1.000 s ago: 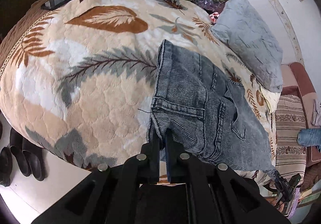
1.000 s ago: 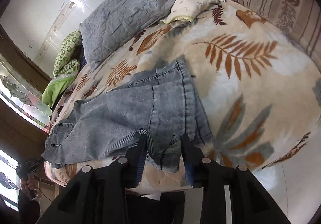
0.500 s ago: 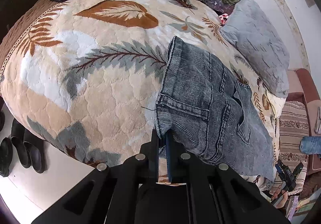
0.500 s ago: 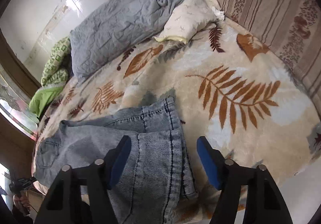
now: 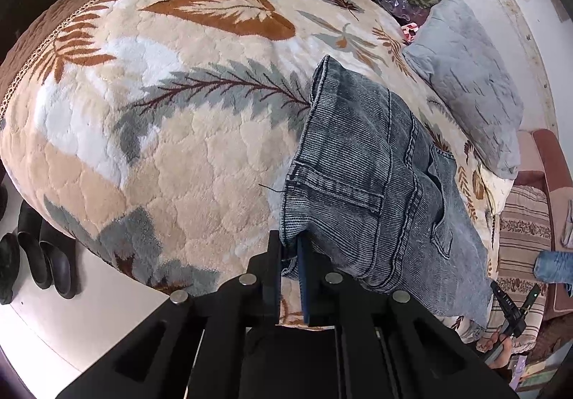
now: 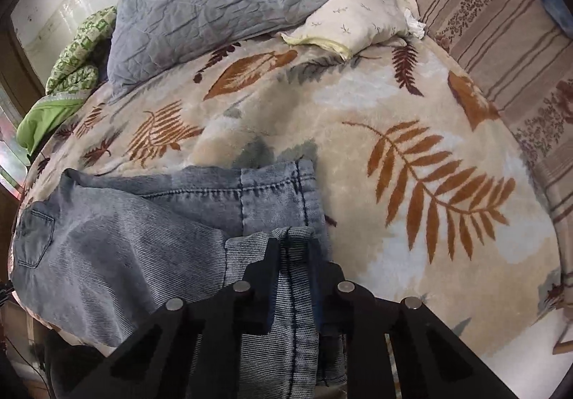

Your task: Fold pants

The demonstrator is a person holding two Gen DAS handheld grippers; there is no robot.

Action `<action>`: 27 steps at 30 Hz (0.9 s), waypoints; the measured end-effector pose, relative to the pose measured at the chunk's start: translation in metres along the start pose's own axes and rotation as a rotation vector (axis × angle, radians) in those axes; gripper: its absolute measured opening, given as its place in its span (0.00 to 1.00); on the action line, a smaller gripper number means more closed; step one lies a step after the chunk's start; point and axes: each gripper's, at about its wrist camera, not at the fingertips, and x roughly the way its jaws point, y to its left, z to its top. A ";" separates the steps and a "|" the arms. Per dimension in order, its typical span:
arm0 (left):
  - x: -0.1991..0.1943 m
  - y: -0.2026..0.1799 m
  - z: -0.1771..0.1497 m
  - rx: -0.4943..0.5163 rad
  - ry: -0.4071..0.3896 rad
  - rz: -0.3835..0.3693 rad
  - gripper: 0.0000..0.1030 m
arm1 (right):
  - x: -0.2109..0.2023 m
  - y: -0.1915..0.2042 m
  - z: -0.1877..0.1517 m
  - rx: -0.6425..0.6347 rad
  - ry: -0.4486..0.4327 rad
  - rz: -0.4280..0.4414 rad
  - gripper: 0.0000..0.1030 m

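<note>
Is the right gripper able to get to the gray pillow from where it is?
Probably not yet. The right gripper is shut on the jeans, and the gray pillow lies at the far side of the leaf blanket. Nothing blocks the way.

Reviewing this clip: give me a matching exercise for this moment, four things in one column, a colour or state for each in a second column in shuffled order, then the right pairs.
Things:
1. left gripper
2. grey pillow
3. green quilt
4. boots

Colours or states:
A. on the floor beside the bed
B. clamped on the waistband corner of the jeans
C. bunched at the bed's far left edge in the right wrist view
D. lying at the head of the bed, next to a cream pillow

Pairs: 1-B, 2-D, 3-C, 4-A
</note>
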 end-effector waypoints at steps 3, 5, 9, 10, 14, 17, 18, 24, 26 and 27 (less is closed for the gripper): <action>-0.002 0.001 -0.002 -0.003 -0.003 0.002 0.09 | -0.007 0.003 0.012 -0.009 -0.039 -0.015 0.16; -0.003 0.002 -0.003 -0.005 -0.006 0.006 0.09 | -0.010 0.001 0.021 0.006 -0.059 -0.012 0.15; -0.005 0.007 -0.008 -0.012 -0.011 0.038 0.09 | -0.008 -0.004 0.036 0.035 -0.086 -0.022 0.15; -0.005 0.010 -0.009 -0.016 -0.011 0.049 0.09 | -0.006 -0.006 0.038 0.041 -0.091 -0.026 0.15; -0.006 0.028 -0.015 -0.053 -0.004 0.071 0.09 | 0.010 -0.011 0.039 0.069 -0.086 -0.047 0.15; -0.010 0.035 -0.019 -0.067 -0.007 0.073 0.09 | 0.033 -0.010 0.032 0.071 -0.063 -0.086 0.15; -0.012 0.035 -0.021 -0.063 -0.010 0.071 0.09 | 0.041 -0.010 0.030 0.076 -0.057 -0.095 0.15; -0.030 0.009 -0.022 0.033 -0.057 0.071 0.09 | 0.053 -0.005 0.028 0.096 -0.076 -0.155 0.15; -0.039 -0.005 -0.023 0.080 -0.084 0.059 0.09 | 0.050 -0.003 0.033 0.109 -0.049 -0.173 0.15; -0.043 -0.012 -0.024 0.106 -0.098 0.049 0.09 | 0.045 -0.001 0.035 0.115 -0.048 -0.186 0.16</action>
